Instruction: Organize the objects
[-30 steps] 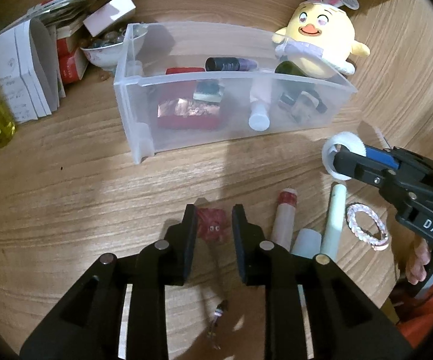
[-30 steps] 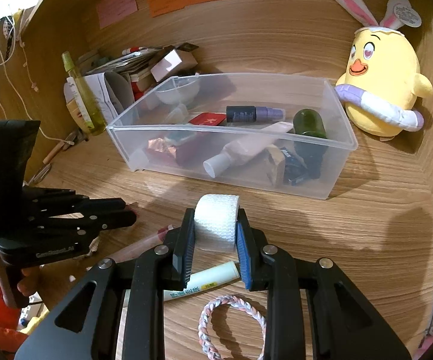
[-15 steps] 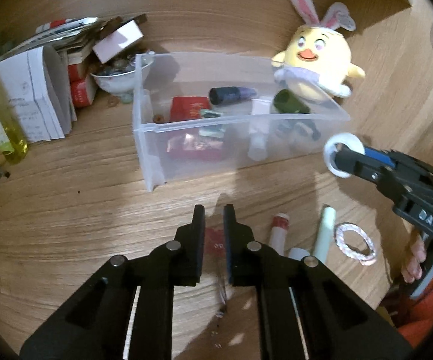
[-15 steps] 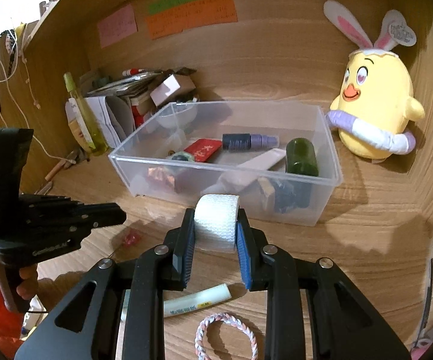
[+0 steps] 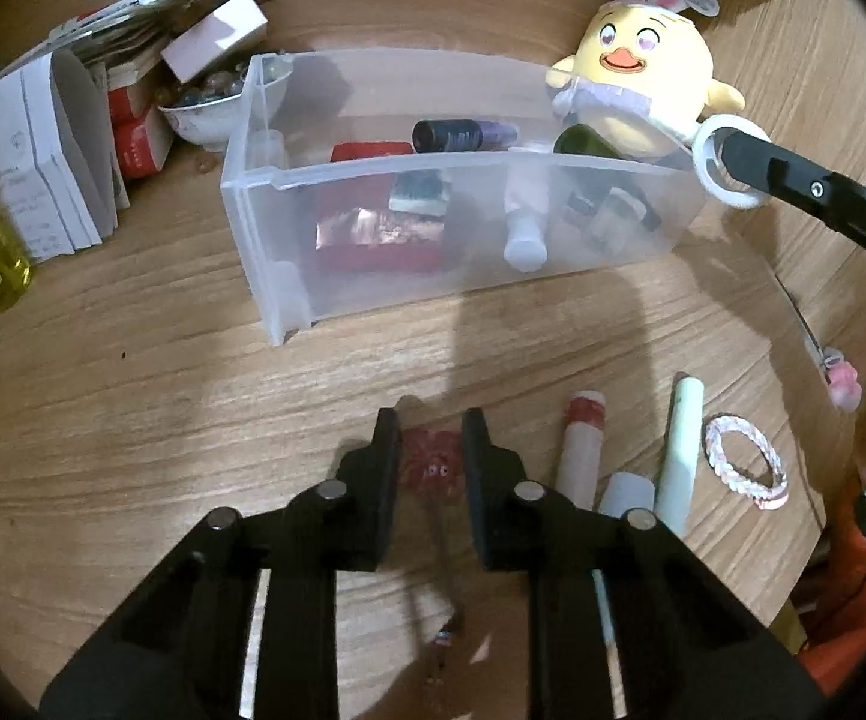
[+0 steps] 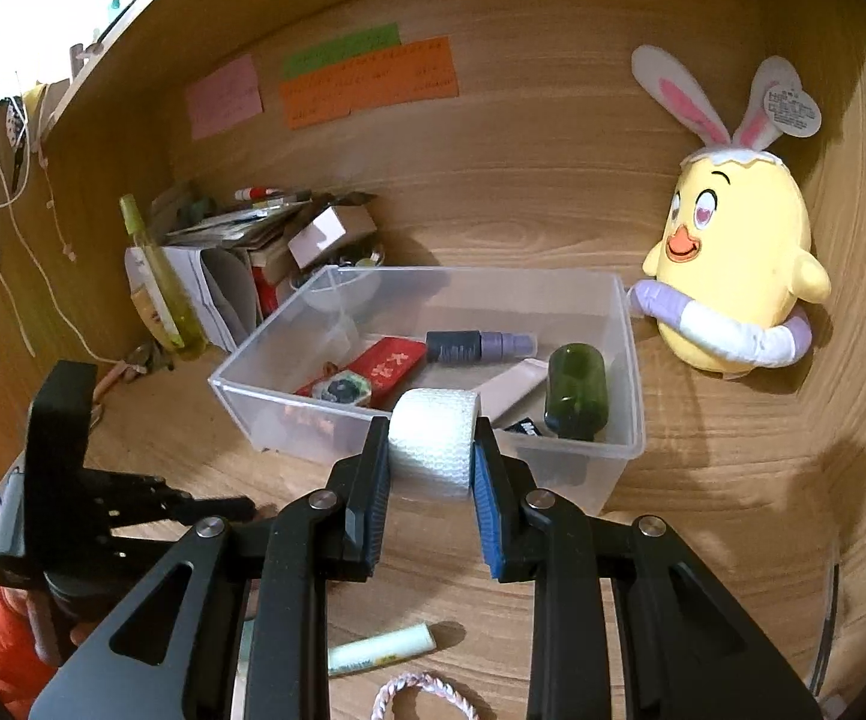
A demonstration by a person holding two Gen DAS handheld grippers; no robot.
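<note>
Half-hidden red trinket (image 5: 433, 468) — left tongs (image 5: 431, 441)

White textured tape roll (image 6: 433, 443), clear bin (image 6: 628, 360), yellow plush chick (image 6: 733, 276)

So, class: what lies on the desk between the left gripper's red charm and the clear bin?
Nothing: in the left wrist view, only bare wood separates the red charm from the bin.
</note>
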